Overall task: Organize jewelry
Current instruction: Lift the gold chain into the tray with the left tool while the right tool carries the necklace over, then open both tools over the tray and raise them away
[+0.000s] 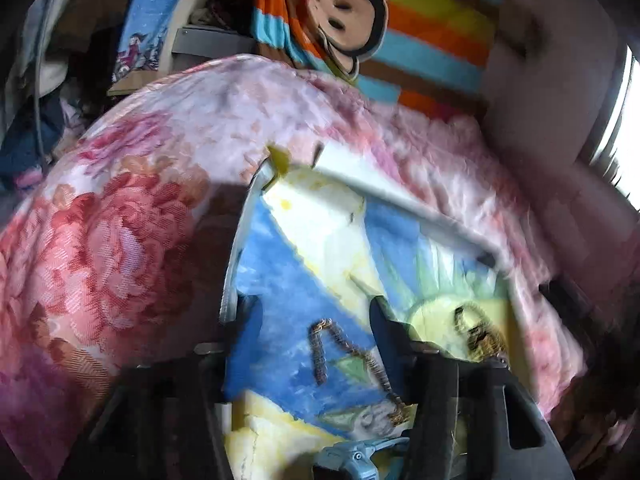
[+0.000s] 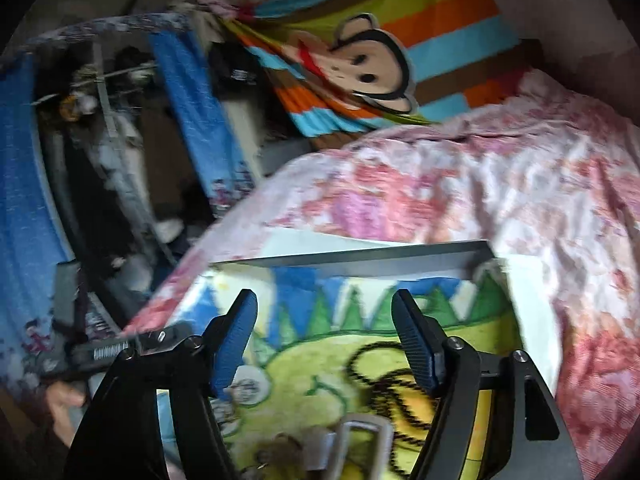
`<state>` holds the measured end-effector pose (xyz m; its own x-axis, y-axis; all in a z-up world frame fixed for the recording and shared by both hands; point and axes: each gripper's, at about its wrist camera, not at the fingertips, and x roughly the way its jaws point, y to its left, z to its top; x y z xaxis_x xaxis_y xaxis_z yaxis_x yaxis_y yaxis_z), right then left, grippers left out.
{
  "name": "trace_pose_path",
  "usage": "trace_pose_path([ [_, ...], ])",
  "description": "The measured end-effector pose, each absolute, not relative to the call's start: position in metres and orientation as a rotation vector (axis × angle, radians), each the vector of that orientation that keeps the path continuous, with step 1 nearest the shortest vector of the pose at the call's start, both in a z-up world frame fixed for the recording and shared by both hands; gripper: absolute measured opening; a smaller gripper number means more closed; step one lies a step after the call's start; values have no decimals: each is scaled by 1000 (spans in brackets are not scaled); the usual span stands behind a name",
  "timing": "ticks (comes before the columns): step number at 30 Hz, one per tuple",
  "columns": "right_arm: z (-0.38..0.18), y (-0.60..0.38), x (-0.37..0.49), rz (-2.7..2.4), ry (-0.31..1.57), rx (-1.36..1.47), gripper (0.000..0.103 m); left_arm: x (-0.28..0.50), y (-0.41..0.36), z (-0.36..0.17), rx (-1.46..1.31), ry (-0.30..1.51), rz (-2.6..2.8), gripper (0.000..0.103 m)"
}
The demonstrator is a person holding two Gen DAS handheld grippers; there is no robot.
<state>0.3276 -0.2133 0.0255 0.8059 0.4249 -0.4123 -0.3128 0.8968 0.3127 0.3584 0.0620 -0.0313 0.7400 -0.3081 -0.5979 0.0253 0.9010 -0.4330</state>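
A painted board [image 1: 280,264] in blue, yellow and green lies on a pink floral blanket [image 1: 120,240]. In the left wrist view a brownish chain [image 1: 324,354] lies on the blue paint, between and just below the fingertips of my open left gripper [image 1: 316,316]. A darker tangle of chains [image 1: 480,332] rests on the painted yellow sun to its right. In the right wrist view my right gripper [image 2: 326,336] stands open above the board [image 2: 304,360]. A black chain [image 2: 384,384] curls under its right finger. A metal buckle-like piece [image 2: 360,440] and a small blurred trinket [image 2: 280,452] lie nearer the camera.
A striped cushion with a cartoon monkey face [image 1: 352,12] stands behind the blanket. A cluttered shelf with blue curtains [image 2: 120,128] is off the bed's left side. A hand [image 2: 64,400] holds a black tool with a spring [image 2: 112,350] at the board's left edge.
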Motion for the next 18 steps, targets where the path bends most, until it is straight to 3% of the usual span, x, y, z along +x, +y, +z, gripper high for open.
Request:
trace_pose_path([
  [2,25,-208,326,476,485,225,65,356,70,-30,-482,705,-201,58],
  [3,25,-206,325,493,480,222,65,354,72,-27,-482,694,-178,66],
  [6,23,-203,327,532,475,236,65,348,79,-18,-516,644,-177,74],
  [9,22,-201,329,549,485,286,65,341,87,-8,-528,599,-154,75],
  [12,21,-190,333,581,496,320,74,329,97,2,-498,554,-63,80],
  [14,19,-180,338,611,511,329,74,321,106,5,-476,540,30,87],
  [18,12,-154,351,671,542,307,75,305,122,-1,-380,556,217,87],
])
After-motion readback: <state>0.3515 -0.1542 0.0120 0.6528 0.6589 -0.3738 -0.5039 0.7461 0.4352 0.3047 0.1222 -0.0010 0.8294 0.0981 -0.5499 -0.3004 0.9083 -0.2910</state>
